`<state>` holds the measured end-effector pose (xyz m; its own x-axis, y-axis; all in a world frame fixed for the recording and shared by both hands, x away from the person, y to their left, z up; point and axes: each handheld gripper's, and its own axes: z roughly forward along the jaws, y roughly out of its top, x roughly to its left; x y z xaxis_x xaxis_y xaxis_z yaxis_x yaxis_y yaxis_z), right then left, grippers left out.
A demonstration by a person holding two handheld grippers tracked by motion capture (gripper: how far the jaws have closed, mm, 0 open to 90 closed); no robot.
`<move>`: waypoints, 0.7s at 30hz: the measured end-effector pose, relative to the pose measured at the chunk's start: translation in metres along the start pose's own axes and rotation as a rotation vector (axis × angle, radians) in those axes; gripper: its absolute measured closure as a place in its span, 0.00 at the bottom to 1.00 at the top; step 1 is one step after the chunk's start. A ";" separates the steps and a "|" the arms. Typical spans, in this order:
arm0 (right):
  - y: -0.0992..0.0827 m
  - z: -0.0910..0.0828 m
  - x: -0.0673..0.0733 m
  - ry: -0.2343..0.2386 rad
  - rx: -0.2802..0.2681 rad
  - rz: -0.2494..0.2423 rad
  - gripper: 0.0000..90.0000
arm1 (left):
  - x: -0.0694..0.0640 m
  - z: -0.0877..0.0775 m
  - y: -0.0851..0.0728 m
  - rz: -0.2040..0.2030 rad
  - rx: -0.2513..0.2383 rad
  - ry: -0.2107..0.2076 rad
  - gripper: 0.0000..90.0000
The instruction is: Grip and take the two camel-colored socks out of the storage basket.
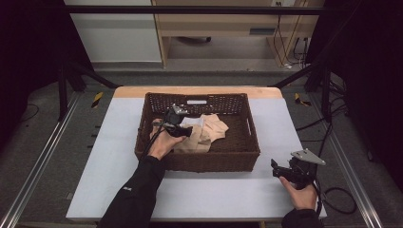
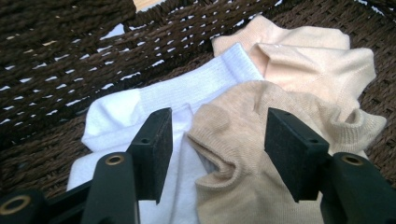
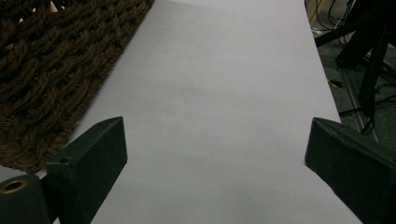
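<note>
Left hand [image 1: 163,142] reached into the brown wicker basket [image 1: 244,154], which sat on the grey table [image 1: 204,194] toward its far side. The left gripper [image 1: 183,128] was down inside the basket, over the socks. In the left gripper view its jaws stood apart, moderately wide, nothing between them, the left gripper [image 2: 217,144] hovering just above the pile; whether the pads touched fabric, couldn't tell. Under the left jaw lay a white sock [image 2: 154,100], ribbed cuff pointing toward the basket wall. A tan sock [image 2: 247,140] lay between and under the jaws, overlapping the white one, its opening puckered. Just beyond, a paler peach sock [image 2: 303,60] touched both. From the high view the socks sat as one heap [image 1: 209,128] in the middle-left of the basket floor; right part of the basket looked bare.

Right of the basket, the right hand [image 1: 300,192] held the right gripper [image 1: 280,170] near the table's front right corner, well apart from the basket. In the right gripper view its jaws were spread wide, the right gripper [image 3: 215,154] over bare table [image 3: 219,93], basket wall [image 3: 51,70] off to the left.
</note>
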<state>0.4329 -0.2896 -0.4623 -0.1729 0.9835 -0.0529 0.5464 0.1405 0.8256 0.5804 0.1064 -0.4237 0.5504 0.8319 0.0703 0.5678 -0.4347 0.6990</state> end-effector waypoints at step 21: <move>0.000 0.002 0.002 0.001 0.010 -0.010 0.07 | -0.005 0.013 -0.006 0.035 0.153 -0.056 0.71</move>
<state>0.4345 -0.2879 -0.4640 -0.1795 0.9819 -0.0603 0.5528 0.1514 0.8195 0.5824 0.1007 -0.4382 0.6018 0.7971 0.0501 0.6322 -0.5138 0.5800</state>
